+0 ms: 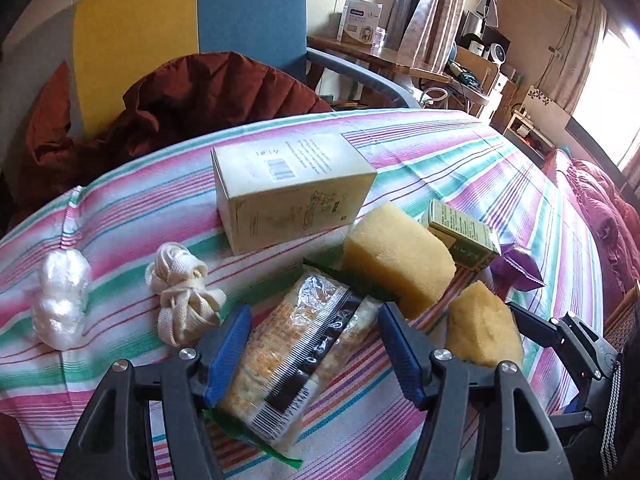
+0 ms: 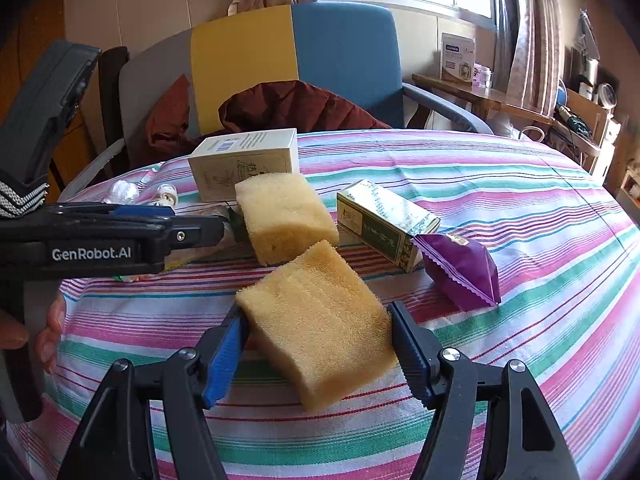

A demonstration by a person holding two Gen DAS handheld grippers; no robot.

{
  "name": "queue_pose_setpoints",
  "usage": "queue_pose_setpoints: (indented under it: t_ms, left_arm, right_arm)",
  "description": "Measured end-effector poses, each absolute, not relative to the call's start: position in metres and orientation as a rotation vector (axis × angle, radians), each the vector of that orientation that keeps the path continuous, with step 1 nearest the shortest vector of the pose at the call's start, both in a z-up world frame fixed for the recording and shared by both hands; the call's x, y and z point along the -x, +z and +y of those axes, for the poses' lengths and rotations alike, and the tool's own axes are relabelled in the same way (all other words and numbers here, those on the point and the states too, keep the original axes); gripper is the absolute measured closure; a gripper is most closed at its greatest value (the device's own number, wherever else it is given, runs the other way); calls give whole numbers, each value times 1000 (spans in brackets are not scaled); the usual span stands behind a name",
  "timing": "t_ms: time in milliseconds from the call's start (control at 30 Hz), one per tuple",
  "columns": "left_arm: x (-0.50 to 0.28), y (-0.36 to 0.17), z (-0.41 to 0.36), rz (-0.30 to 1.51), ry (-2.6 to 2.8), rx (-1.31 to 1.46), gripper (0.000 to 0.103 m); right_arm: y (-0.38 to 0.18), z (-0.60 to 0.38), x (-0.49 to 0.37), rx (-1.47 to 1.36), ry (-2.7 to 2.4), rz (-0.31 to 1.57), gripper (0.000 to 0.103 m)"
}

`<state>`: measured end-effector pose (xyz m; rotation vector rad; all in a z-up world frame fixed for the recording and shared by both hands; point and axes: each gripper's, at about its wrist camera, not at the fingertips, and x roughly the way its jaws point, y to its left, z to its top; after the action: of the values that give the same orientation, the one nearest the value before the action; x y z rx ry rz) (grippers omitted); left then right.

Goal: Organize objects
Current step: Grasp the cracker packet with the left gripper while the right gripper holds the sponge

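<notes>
The right gripper (image 2: 316, 344) clamps one yellow sponge (image 2: 316, 328); the left gripper (image 1: 314, 344) stands wide around one snack packet (image 1: 296, 356), not pressing it. Behind the held sponge: one more sponge (image 2: 284, 216), two boxes, one purple sachet (image 2: 460, 268)

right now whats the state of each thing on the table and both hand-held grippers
left hand-held gripper: open, astride the snack packet
right hand-held gripper: shut on the near sponge
snack packet: lying flat, sealed
near sponge: tilted, gripped
far sponge: resting on the tablecloth, free
large carton: on its side, closed
green box: on its side, closed
purple sachet: sealed
cloth tape: bundled
</notes>
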<state>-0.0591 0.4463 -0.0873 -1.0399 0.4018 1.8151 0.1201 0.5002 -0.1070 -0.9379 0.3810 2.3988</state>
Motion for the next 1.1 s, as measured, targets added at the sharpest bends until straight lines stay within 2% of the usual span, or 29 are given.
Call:
queue_pose_setpoints:
  t_ms: [100, 267, 300, 333, 433, 900, 1100]
  left_arm:
    - [55, -93, 435, 370, 1810, 1015, 38]
    - [39, -96, 419, 429, 1813, 949, 39]
    - [38, -96, 415, 432, 1819, 944, 43]
    - [37, -96, 413, 441, 1835, 938, 51]
    - [37, -97, 404, 432, 1860, 928, 60]
    - [8, -94, 361, 401, 1985, 901, 61]
    - [3, -90, 336, 308, 2033, 924, 61]
  right_arm:
    - [-107, 501, -120, 937, 2398, 385, 33]
    - [-108, 501, -120, 936, 2398, 389, 33]
    - [-108, 501, -120, 936, 2397, 388, 33]
    - [-108, 501, -120, 936, 2397, 386, 33]
    - [-108, 500, -120, 937, 2394, 376, 33]
    - [-99, 485, -121, 893, 2380, 252, 37]
    - [-90, 469, -129, 853, 2406, 251, 38]
